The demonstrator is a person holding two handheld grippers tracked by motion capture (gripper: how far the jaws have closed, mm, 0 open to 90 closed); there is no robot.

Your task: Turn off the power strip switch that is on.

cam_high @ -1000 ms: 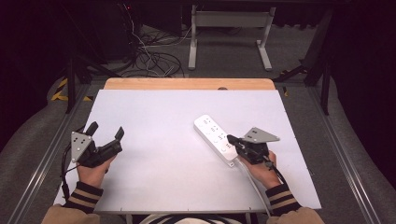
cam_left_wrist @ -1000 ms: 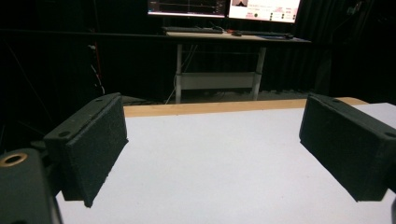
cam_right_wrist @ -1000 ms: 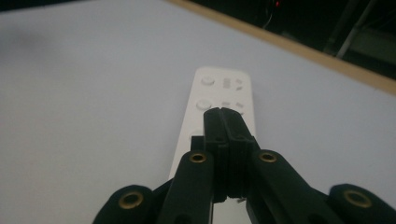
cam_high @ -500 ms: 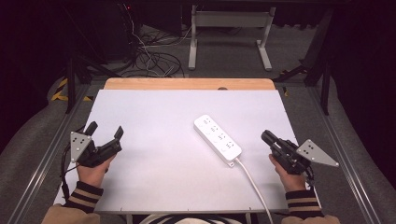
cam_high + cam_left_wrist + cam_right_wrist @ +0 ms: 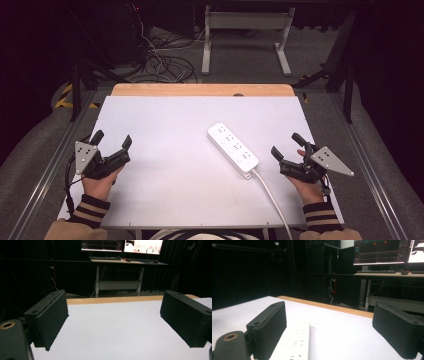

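A white power strip (image 5: 233, 149) lies slantwise on the white table (image 5: 170, 135), right of centre, its white cable (image 5: 272, 200) running off the near edge. My right gripper (image 5: 287, 145) rests on the table just right of the strip, open, nothing between its jaws. In the right gripper view the power strip (image 5: 294, 345) lies beside the left jaw, with the right gripper (image 5: 329, 332) open over bare table. My left gripper (image 5: 112, 139) sits at the table's left side, open and empty. In the left gripper view the left gripper (image 5: 115, 322) frames bare white table.
A wooden strip (image 5: 200, 90) runs along the table's far edge. Beyond it stand a desk frame (image 5: 245, 35) and loose cables (image 5: 160, 65) on the floor. Monitors (image 5: 122, 245) sit on a desk in the dark background.
My right gripper has let go of the power strip's near end and drawn away to the right, and now stands open. The strip lies still. The left gripper has hardly moved.
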